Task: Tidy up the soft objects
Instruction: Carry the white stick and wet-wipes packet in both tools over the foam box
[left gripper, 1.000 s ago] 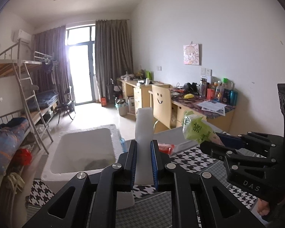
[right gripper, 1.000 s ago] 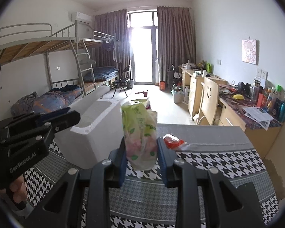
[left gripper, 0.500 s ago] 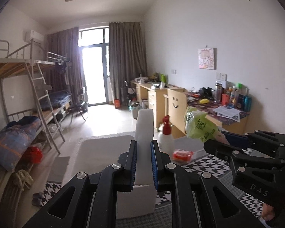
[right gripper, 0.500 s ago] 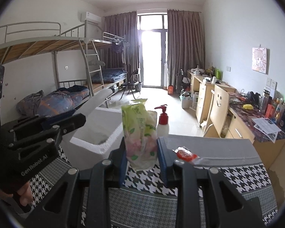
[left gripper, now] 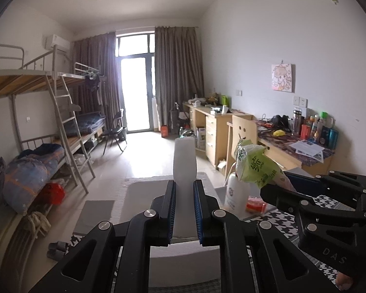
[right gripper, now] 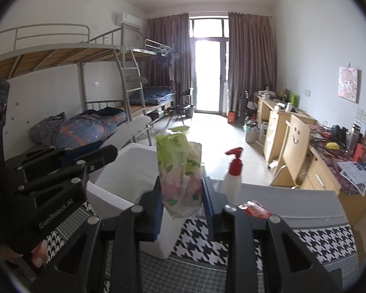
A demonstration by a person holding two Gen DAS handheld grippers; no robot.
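My left gripper [left gripper: 184,210] is shut on a white foam slab [left gripper: 184,161] that stands up between its fingers, held above the white foam box [left gripper: 143,195]. My right gripper [right gripper: 183,202] is shut on a green and pink tissue pack [right gripper: 180,171], held up over the box's near corner [right gripper: 124,183]. The right gripper [left gripper: 275,190] with the green pack [left gripper: 256,168] shows at the right of the left wrist view. The left gripper [right gripper: 102,151] with the slab [right gripper: 131,129] shows at the left of the right wrist view.
A white spray bottle with a red trigger [right gripper: 234,171] and a small red packet [right gripper: 257,210] stand on the houndstooth-covered table [right gripper: 304,234] beside the box. Beyond are bunk beds [right gripper: 97,122] on the left and desks [right gripper: 292,131] along the right wall.
Both grippers have risen with their objects still held. The view now looks further over the box, and the spray bottle has come into sight.
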